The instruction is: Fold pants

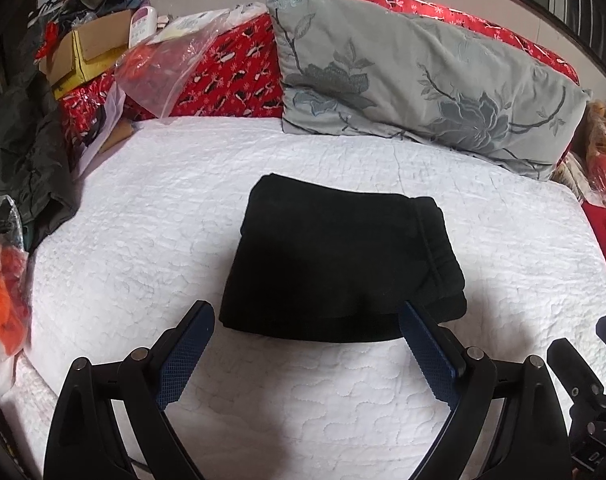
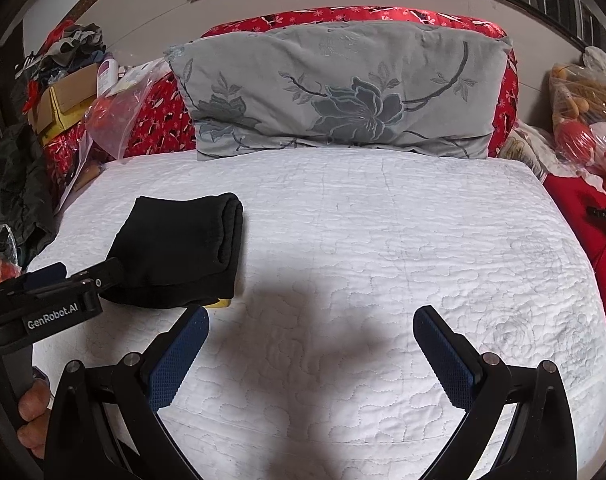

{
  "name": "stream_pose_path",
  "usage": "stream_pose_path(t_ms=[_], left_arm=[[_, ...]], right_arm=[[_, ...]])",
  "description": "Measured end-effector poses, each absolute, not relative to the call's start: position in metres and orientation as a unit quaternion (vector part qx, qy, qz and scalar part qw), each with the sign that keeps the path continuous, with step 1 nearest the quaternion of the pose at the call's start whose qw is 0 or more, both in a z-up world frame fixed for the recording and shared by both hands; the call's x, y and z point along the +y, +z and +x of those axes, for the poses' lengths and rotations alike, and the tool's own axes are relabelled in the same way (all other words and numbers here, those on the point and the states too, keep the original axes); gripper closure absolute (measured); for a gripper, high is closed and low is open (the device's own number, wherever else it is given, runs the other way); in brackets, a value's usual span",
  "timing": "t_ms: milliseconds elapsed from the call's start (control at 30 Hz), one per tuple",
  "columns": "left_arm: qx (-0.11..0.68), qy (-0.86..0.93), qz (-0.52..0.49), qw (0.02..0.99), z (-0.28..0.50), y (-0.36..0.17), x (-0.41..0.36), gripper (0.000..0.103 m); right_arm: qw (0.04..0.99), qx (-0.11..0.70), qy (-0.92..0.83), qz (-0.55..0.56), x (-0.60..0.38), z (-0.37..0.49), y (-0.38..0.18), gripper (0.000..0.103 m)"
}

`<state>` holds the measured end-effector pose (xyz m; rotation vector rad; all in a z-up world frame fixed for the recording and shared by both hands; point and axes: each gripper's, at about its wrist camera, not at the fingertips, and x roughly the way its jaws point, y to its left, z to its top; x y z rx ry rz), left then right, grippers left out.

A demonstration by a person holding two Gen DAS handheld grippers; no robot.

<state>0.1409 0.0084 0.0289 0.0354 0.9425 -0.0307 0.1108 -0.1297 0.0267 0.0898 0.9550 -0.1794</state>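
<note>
The black pants lie folded into a compact rectangular stack on the white quilted bed. My left gripper is open and empty, its blue pads just in front of the stack's near edge. In the right wrist view the pants lie at the left, and the left gripper's body is seen beside them. My right gripper is open and empty over the bare quilt, to the right of the pants.
A grey floral pillow leans on a red patterned bolster at the bed's head. Boxes, clothes and plastic bags crowd the left side. A bagged soft toy sits at the right.
</note>
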Motion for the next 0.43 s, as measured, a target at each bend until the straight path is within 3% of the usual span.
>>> stream_pose_path(t_ms=[433], left_arm=[[0.455, -0.001, 0.028, 0.890, 0.1400, 0.0321, -0.0002, 0.008]], right_arm=[[0.882, 0.460, -0.088, 0.043, -0.1320, 0.1112, 0.0268, 0.000]])
